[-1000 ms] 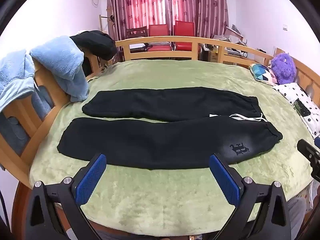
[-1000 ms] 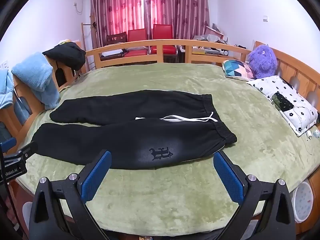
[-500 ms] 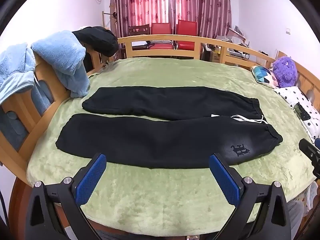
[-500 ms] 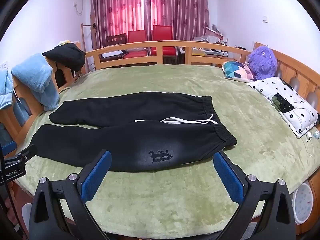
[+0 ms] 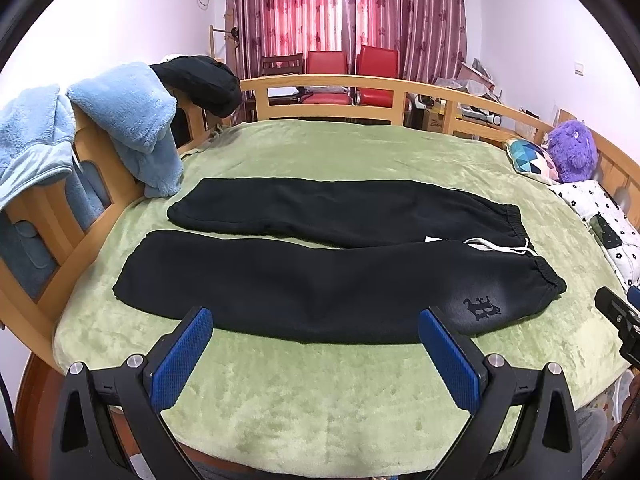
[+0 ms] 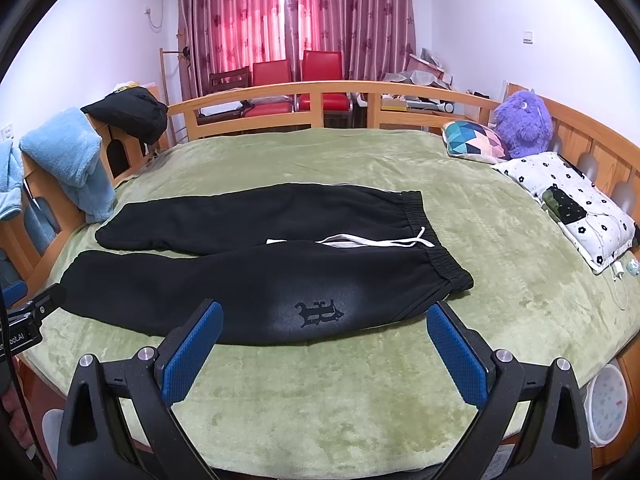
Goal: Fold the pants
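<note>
Two jaws released (both grippers) | pants lengthwise left-right, waistband right

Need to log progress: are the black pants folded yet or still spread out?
Spread out. The black pants lie flat on the green blanket, both legs side by side at full length, no fold in them, drawstring exposed at the waistband.

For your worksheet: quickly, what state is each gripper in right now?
Left gripper: open, holding nothing.
Right gripper: open, holding nothing.
</note>
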Tool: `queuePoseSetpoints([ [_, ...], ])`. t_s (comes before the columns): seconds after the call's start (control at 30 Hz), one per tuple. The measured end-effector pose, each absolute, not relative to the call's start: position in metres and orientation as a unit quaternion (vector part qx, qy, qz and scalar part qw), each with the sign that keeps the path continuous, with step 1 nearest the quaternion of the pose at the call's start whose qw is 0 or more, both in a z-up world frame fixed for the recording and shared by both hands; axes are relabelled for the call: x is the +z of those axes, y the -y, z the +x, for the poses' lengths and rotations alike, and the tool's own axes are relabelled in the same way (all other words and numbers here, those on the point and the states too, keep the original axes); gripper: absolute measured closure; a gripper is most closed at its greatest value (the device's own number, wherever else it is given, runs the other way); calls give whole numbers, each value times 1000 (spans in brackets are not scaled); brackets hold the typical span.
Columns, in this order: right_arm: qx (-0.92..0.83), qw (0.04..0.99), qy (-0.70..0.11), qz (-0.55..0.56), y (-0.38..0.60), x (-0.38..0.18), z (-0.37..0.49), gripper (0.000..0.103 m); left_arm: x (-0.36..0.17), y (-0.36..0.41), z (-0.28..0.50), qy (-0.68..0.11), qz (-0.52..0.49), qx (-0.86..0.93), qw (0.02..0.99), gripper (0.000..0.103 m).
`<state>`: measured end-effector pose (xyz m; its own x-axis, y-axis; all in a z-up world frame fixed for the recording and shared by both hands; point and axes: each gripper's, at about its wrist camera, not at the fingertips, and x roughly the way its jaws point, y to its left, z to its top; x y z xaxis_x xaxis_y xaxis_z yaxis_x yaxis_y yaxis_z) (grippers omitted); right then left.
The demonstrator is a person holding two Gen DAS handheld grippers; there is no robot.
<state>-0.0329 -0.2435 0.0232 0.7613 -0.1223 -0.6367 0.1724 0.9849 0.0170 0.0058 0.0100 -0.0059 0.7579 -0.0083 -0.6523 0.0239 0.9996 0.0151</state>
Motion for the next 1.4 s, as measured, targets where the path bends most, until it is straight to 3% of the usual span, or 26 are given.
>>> queuePoseSetpoints([
  [1.4, -75, 941, -330, 27, 235, 24, -31, 2, 3, -9, 3, -340, 11, -1, 940, 0],
])
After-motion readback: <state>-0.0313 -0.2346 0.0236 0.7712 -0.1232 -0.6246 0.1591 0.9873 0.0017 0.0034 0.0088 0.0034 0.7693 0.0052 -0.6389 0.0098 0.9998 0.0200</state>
